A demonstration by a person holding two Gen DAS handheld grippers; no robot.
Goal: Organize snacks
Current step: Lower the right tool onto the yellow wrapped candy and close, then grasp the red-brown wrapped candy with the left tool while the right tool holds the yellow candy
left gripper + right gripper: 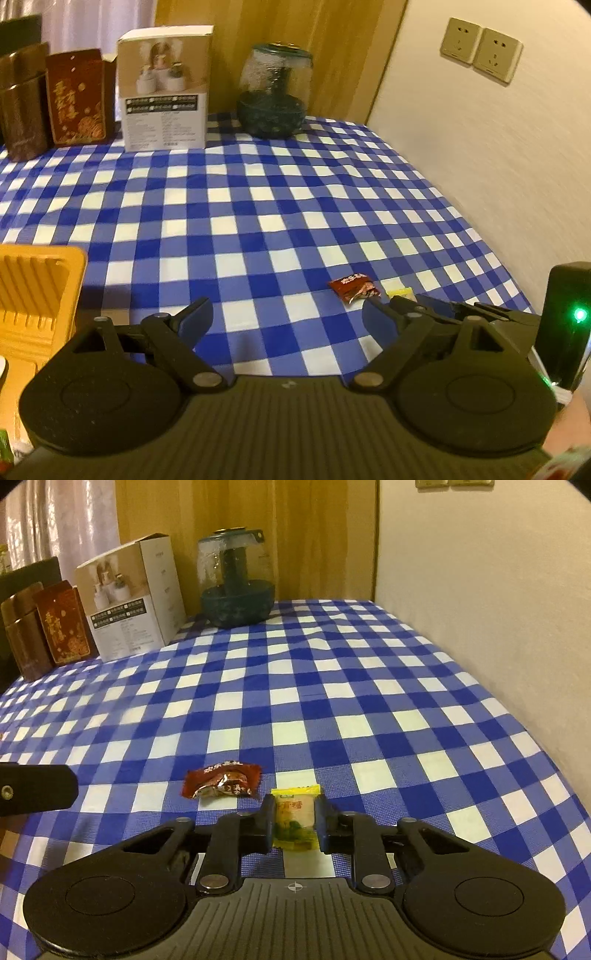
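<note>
Tilting down, right gripper (294, 825) clamps yellow candy (295, 821).

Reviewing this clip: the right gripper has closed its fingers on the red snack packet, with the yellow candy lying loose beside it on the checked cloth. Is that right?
Not quite. The right wrist view shows the right gripper shut on the yellow candy, not the red one. It is the red snack packet that lies loose beside it on the checked cloth.
</note>
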